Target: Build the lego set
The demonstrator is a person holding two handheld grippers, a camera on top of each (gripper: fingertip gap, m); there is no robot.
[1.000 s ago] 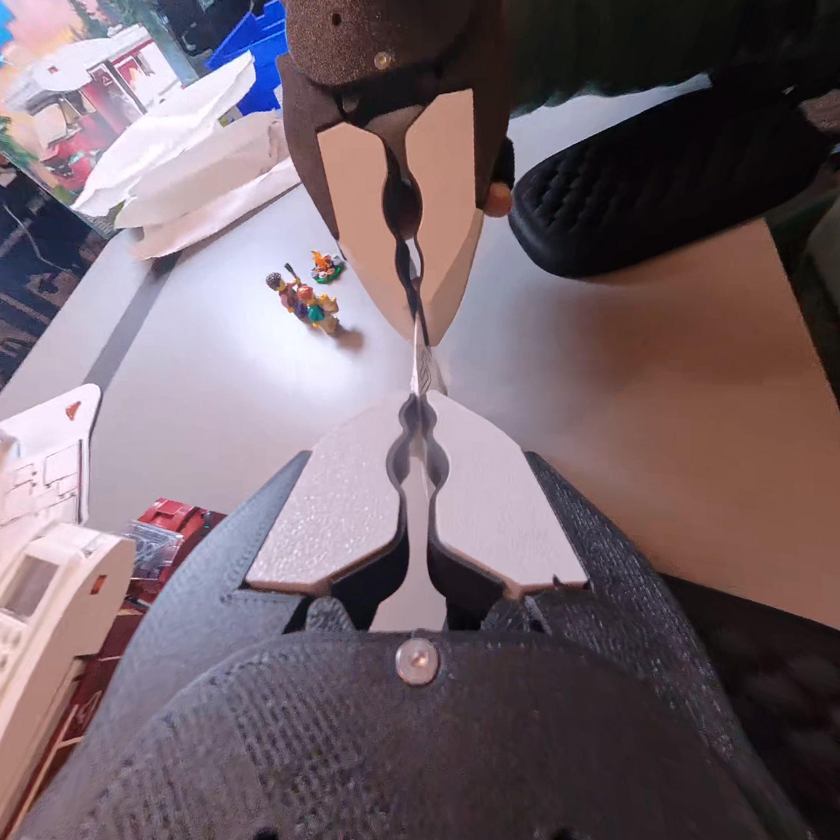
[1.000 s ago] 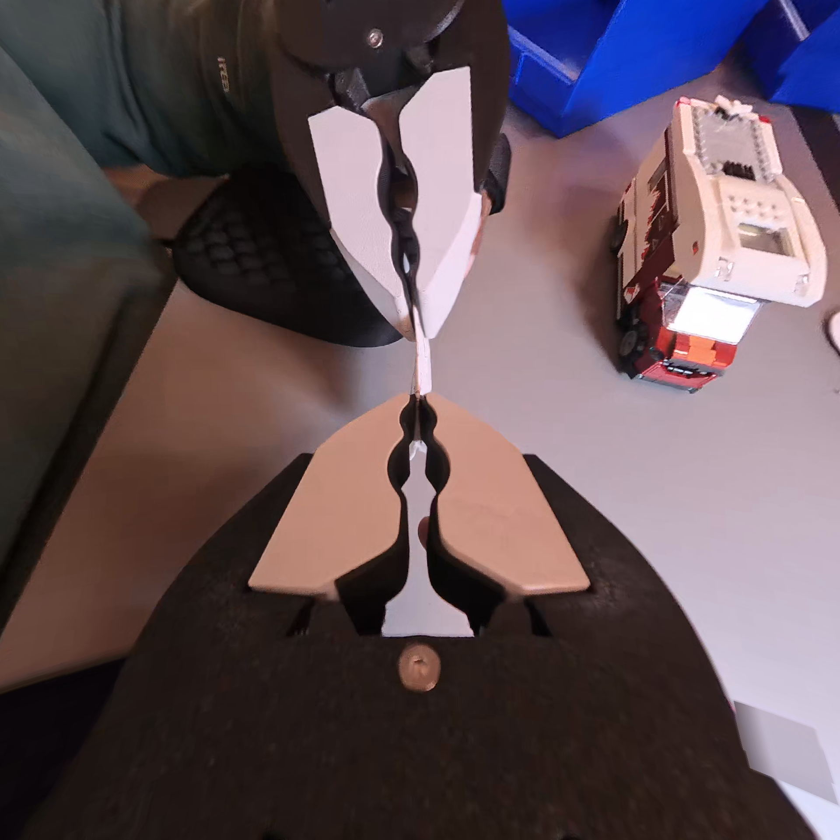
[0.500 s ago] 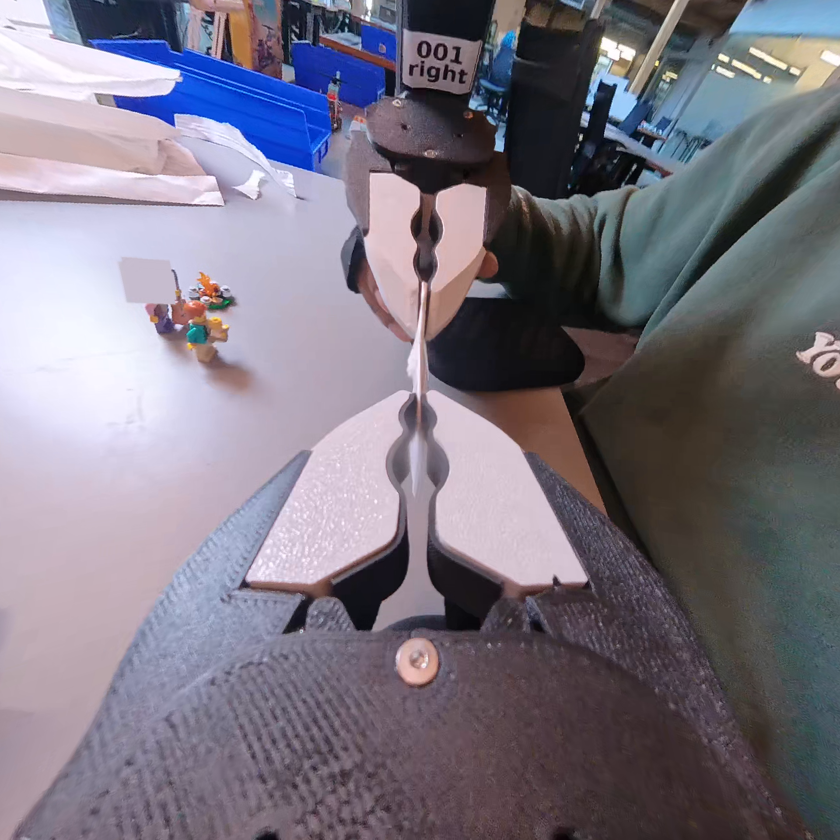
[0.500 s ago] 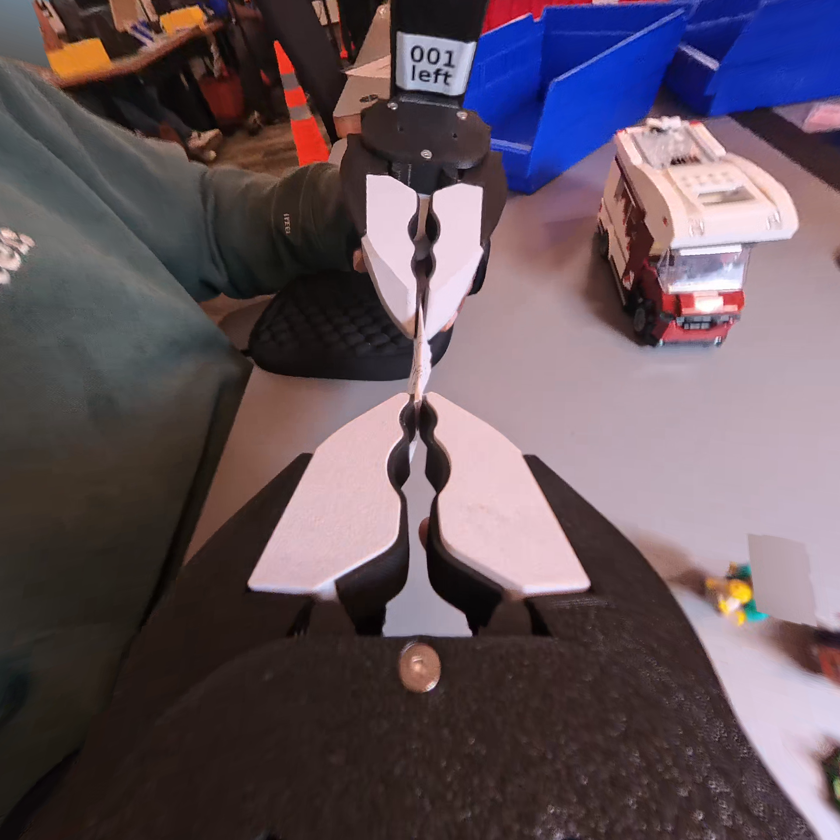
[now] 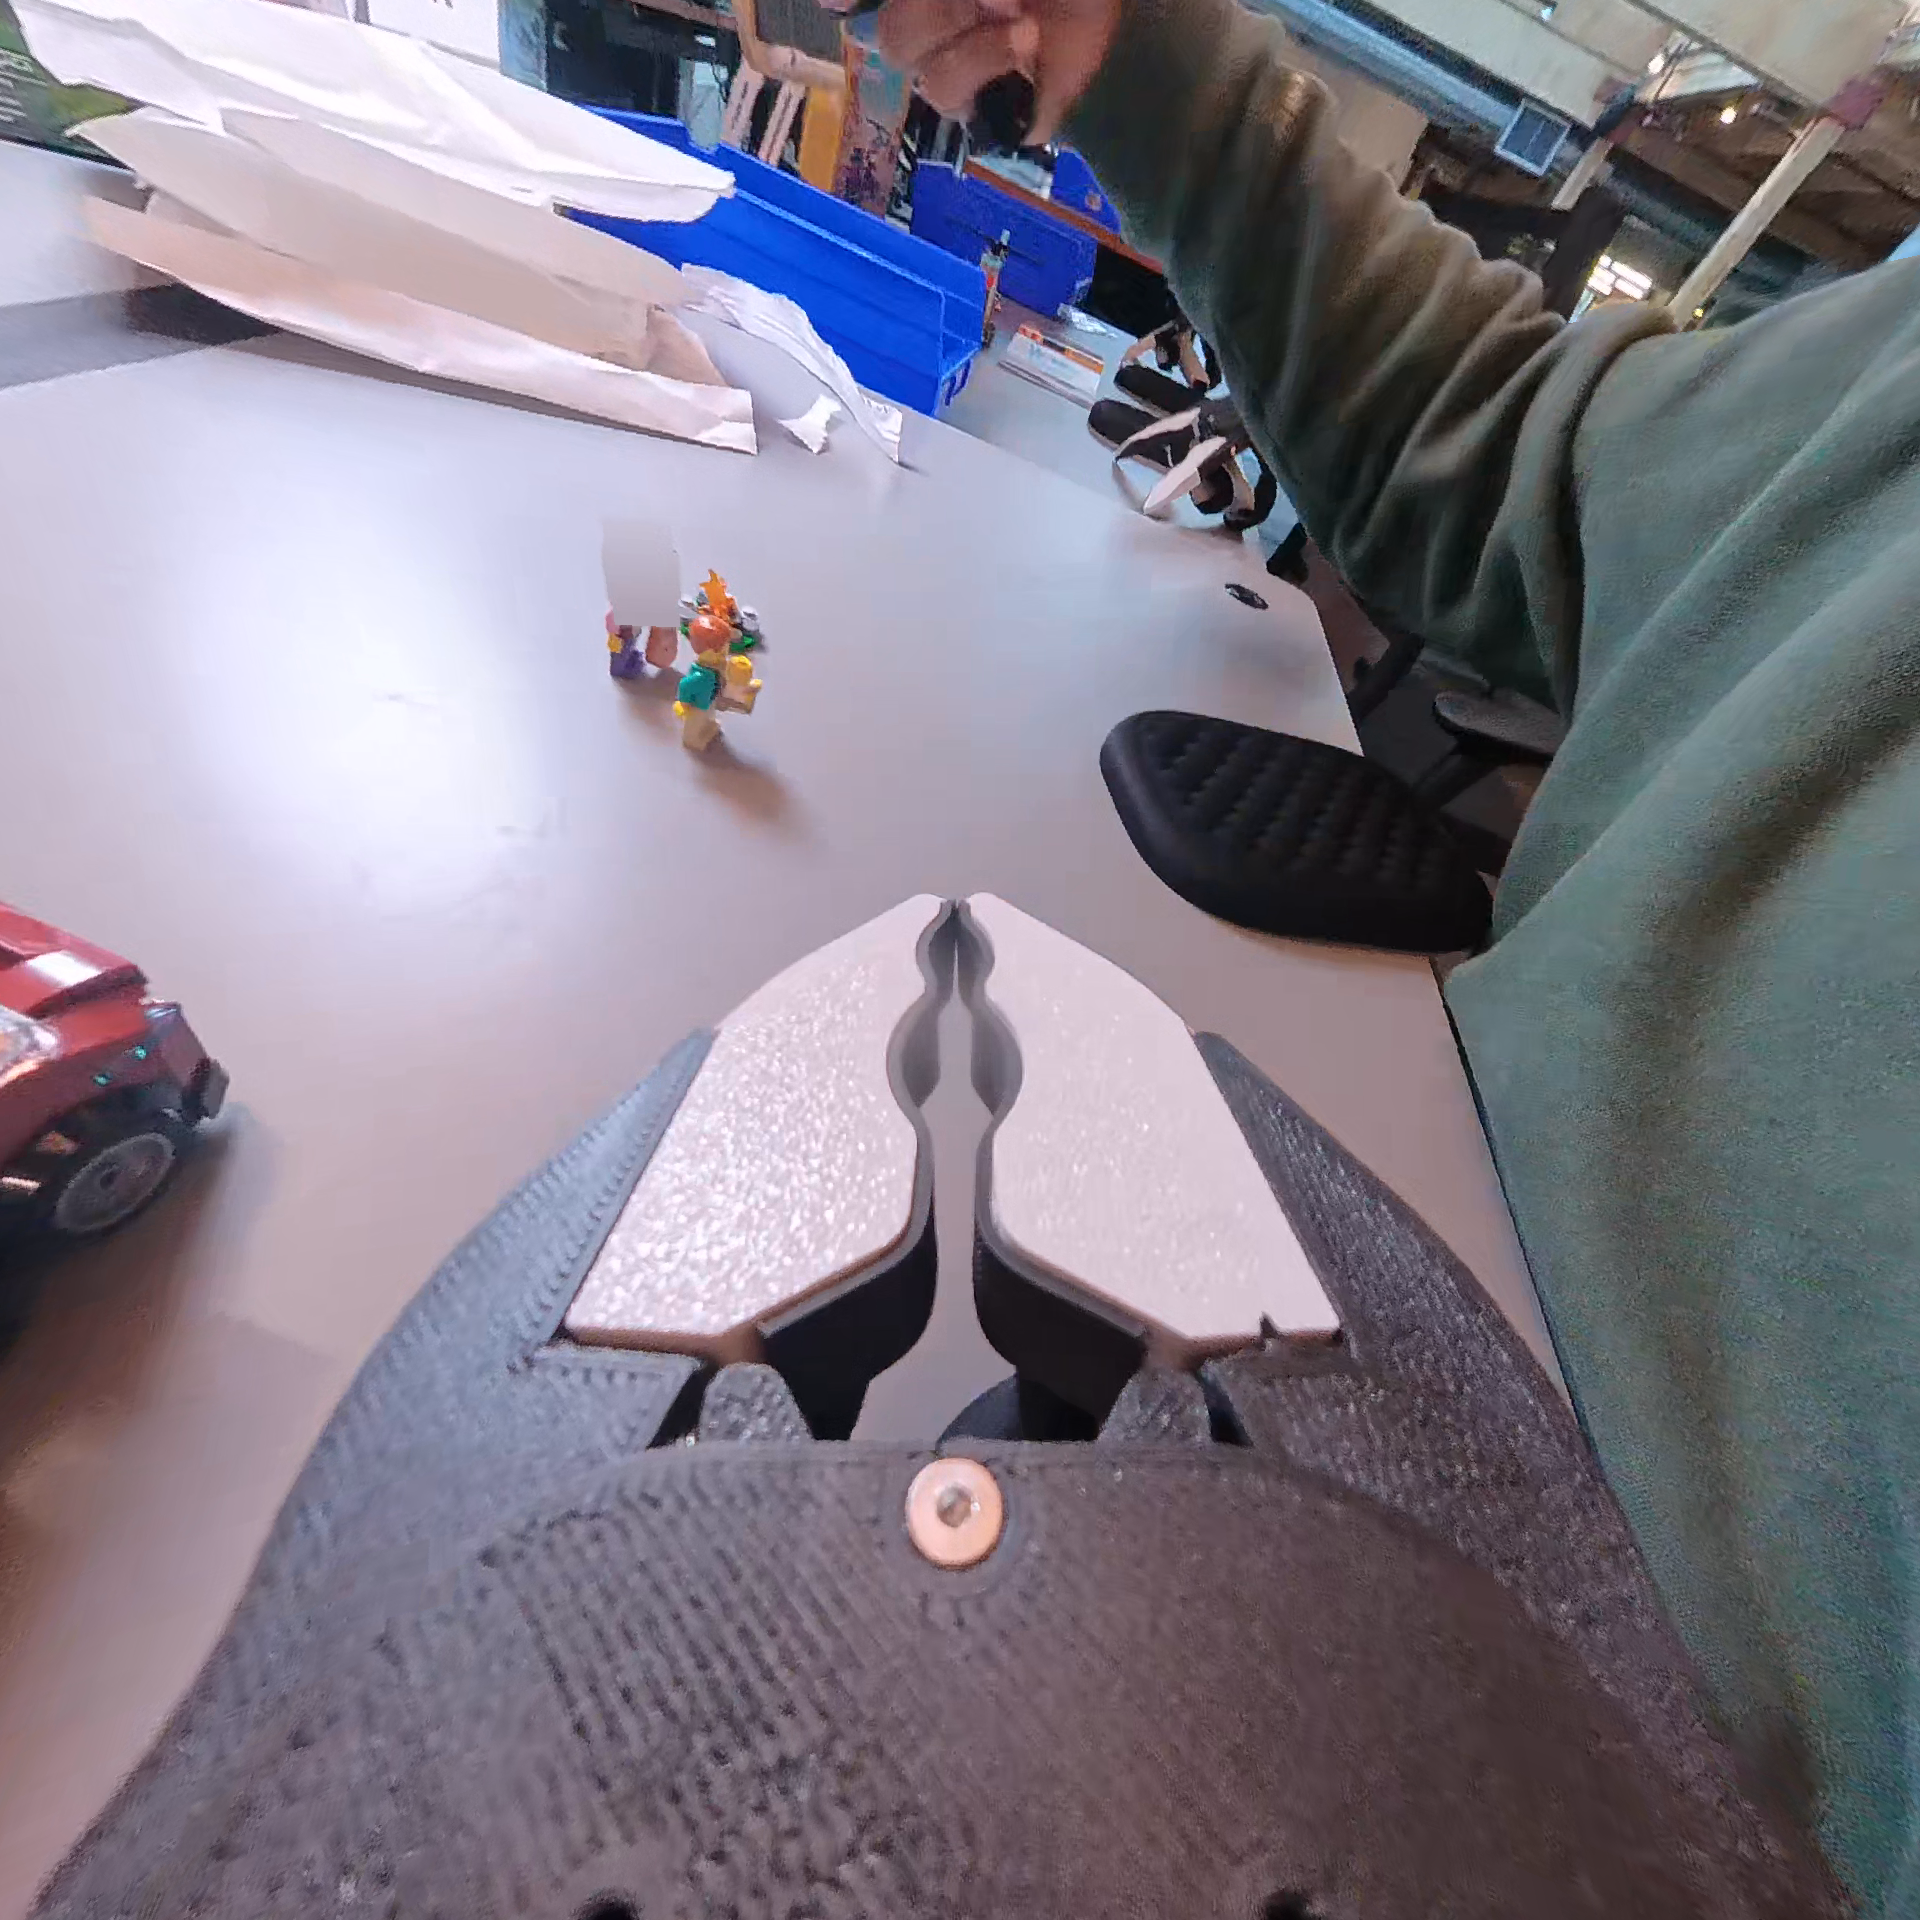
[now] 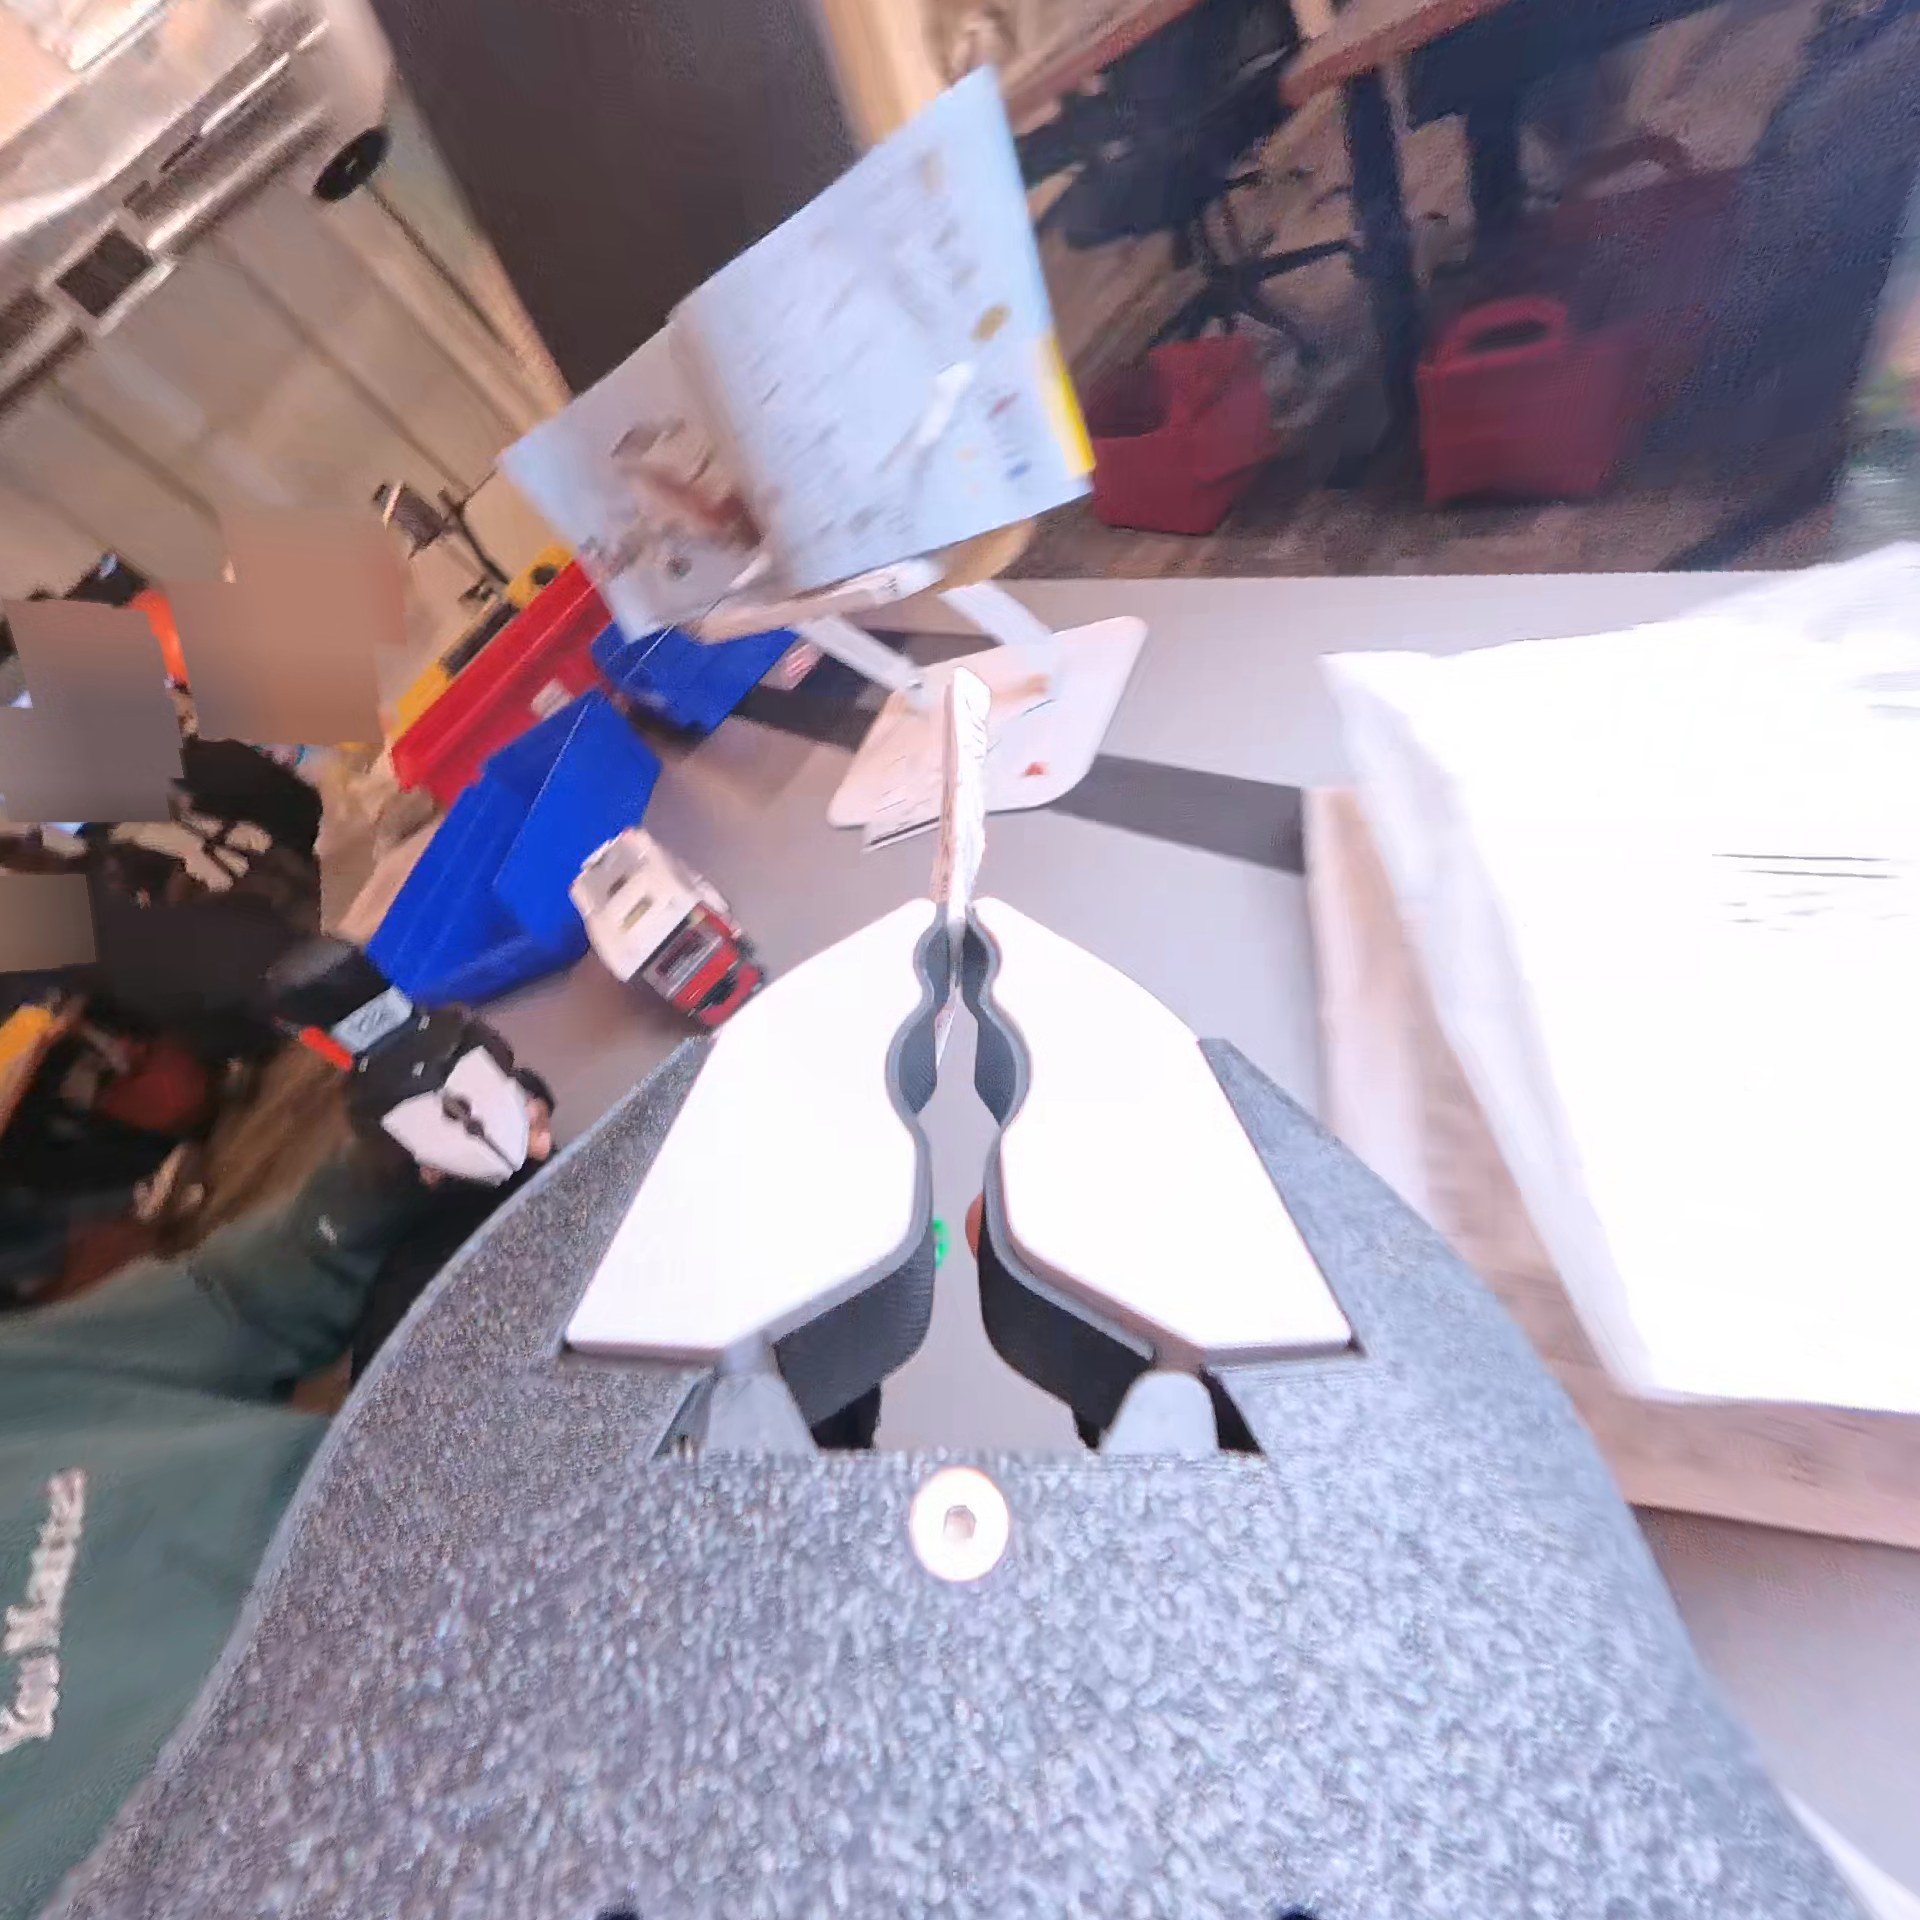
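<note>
The right gripper (image 6: pixel 958 906) pinches a thin white printed sheet (image 6: pixel 961 790) edge-on between its closed fingertips. The sheet rises from the tips toward the upper centre of the right wrist frame, its long axis in line with the fingers, its lower end tucked into the slot between them. Beyond it lie a flat white card (image 6: pixel 997 717) and a propped open booklet (image 6: pixel 831 416) on the grey table (image 6: pixel 1195 935); a red-and-white toy camper (image 6: pixel 665 935) stands left of centre beside blue bins (image 6: pixel 520 852), and pale paper bags (image 6: pixel 1662 987) fill the right side.

The left gripper (image 5: pixel 956 906) is pressed closed with nothing between its pads. It hangs over bare tabletop at mid-frame in its own view, well apart from the sheet, and shows small at lower left of the right wrist frame. Ahead of it, toward the upper left, stand a few toy figures (image 5: pixel 707 665); a black armrest (image 5: pixel 1288 831) sits at right and the camper's red front at the left edge.
</note>
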